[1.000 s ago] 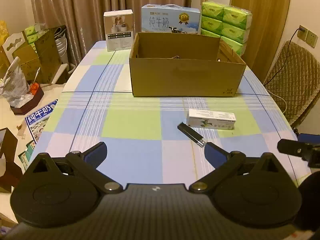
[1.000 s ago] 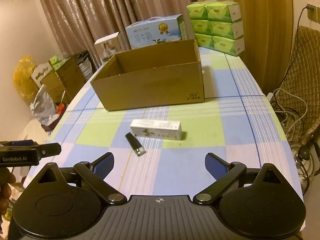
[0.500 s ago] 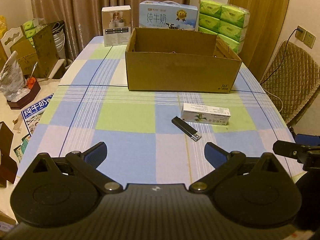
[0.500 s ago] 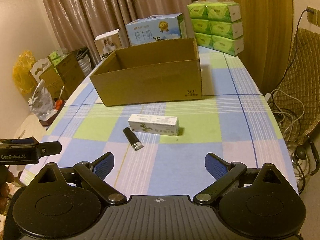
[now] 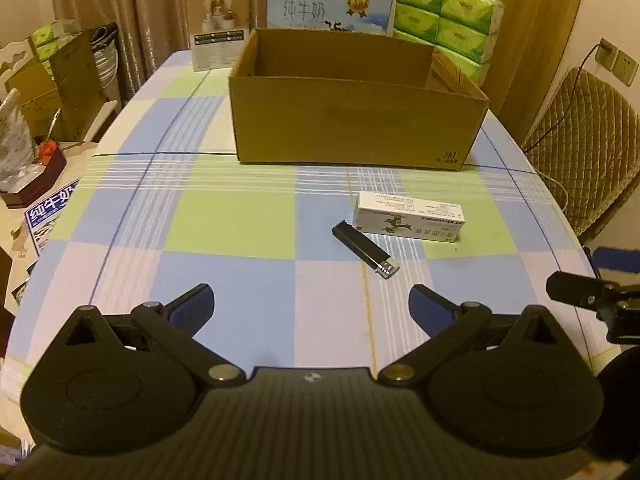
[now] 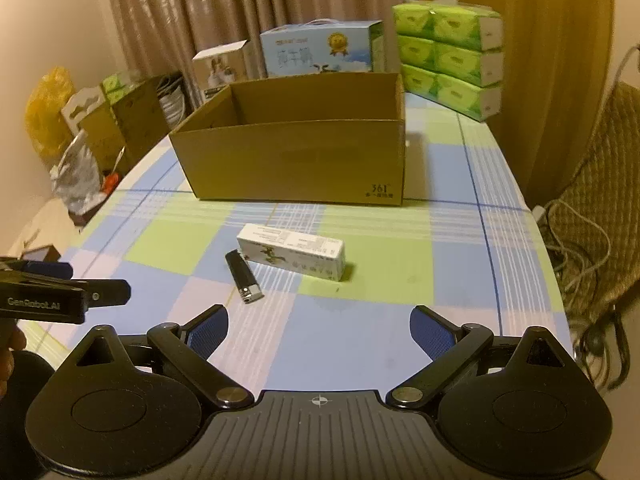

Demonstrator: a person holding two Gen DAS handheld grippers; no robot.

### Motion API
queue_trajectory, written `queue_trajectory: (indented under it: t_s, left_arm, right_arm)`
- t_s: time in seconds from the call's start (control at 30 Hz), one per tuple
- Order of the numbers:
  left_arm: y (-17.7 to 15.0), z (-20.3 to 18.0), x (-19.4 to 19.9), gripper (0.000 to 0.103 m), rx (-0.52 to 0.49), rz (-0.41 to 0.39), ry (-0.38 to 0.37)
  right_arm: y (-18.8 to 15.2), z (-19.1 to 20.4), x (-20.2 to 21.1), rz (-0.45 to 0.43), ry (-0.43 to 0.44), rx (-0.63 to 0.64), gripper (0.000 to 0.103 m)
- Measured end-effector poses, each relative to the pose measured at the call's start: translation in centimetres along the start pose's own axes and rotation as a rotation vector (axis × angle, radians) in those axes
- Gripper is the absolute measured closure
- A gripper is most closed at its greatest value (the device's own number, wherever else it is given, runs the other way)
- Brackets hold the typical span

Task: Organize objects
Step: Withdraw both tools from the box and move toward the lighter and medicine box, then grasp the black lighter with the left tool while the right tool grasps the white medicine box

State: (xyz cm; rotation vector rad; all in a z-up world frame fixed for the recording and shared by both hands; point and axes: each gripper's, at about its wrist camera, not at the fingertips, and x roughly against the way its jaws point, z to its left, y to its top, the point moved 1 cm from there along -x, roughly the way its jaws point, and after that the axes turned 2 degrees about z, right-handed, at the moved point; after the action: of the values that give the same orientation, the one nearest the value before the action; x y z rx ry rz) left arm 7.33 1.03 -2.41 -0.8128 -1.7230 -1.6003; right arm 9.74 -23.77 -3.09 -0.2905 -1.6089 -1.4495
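Note:
A white carton with green print point(image 5: 409, 222) point(image 6: 293, 255) lies flat on the checked tablecloth. A black lighter with a silver end point(image 5: 365, 249) point(image 6: 243, 275) lies just in front of its left end. Behind both stands an open brown cardboard box point(image 5: 352, 120) point(image 6: 296, 156); its floor is hidden. My left gripper point(image 5: 311, 307) is open and holds nothing, low over the near table, short of the lighter. My right gripper point(image 6: 319, 330) is open too, near the carton's front. Each gripper shows at the edge of the other's view.
At the far table edge stand a blue milk case point(image 5: 328, 6), a small white box point(image 5: 218, 44) and stacked green tissue packs point(image 5: 448, 20). A quilted chair point(image 5: 588, 152) is on the right. Boxes and bags point(image 5: 44, 92) crowd the left floor.
Both views have shifted: the box, carton and lighter sit a little farther off and lower in frame than a second ago. Neither gripper has changed its opening.

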Motion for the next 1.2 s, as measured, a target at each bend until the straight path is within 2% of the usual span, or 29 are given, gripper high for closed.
queue_trajectory:
  t_s: [0.23,0.5,0.67,0.73,0.8,1.0,1.13,1.2]
  left_arm:
    - [1.1,-1.2,-4.2,0.002,-0.005,0.038,-0.006]
    - [2.3,-2.2,-9.2,0.011,-0.003,0.077,-0.019]
    - [2.8,-2.6,-11.5,0.014,0.006,0.090,-0.042]
    - [3.0,-2.8,-12.5,0.021,0.002,0.100,-0.054]
    - [3.2,-2.9,-13.3,0.032,-0.003,0.110,-0.061]
    - [3.7,-3.2,-15.0,0.039,-0.017,0.115,-0.101]
    - [3.7,-3.5,-15.6,0.046,-0.078,0.109,-0.102]
    - [3.8,-3.4,-15.6,0.056,-0.106,0.114,-0.095]
  right_arm:
    - [1.8,-0.5,-3.6,0.044,-0.002,0.144,0.008]
    - [2.7,-0.8,-9.8,0.124,0.024,0.371,0.008]
    - [2.9,-0.8,-14.0,0.169,0.044,0.460,0.008]
    - [3.1,-0.9,-15.4,0.179,0.055,0.478,0.010]
    - [3.2,-0.8,-16.6,0.192,0.064,0.496,0.016]
    - [3.9,-0.8,-18.7,0.197,0.096,0.534,0.028]
    - [4.1,-1.0,-19.6,0.215,0.108,0.534,0.039]
    - [4.2,-1.1,-19.4,0.220,0.110,0.500,0.049]
